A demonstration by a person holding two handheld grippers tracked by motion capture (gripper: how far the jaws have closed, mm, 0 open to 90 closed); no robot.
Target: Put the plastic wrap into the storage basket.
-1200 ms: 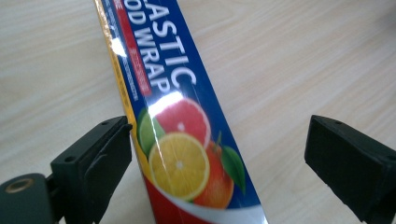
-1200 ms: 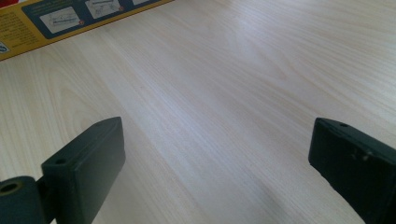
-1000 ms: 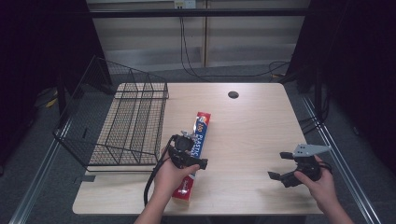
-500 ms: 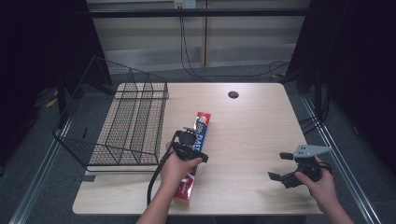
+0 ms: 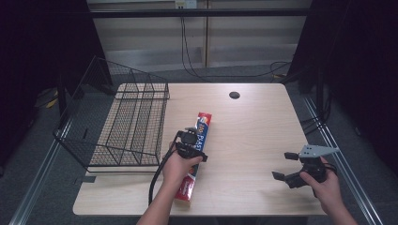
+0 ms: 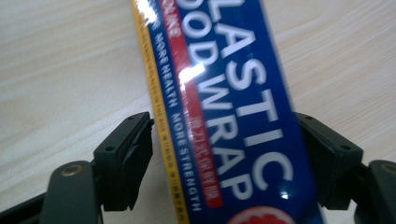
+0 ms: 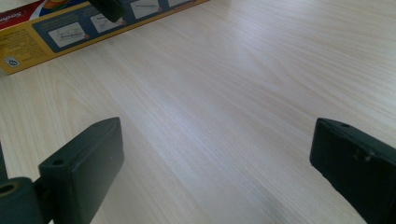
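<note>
Item: plastic wrap box, flat on the table, lying lengthwise between the left claw jaws. These have just been closing; a gap shows at one pad, so grasp likely imminent. Legible: "PLASTIC WRAP", "MORE HEALTH MORE STRENGTH". Right claw wide, empty.

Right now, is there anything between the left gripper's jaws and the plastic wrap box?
Nothing visible stands in the way. The plastic wrap box already lies between the jaws of the left gripper, which have just been closing. One jaw is still a little apart from the box's yellow edge; only bare table shows in that gap.
</note>
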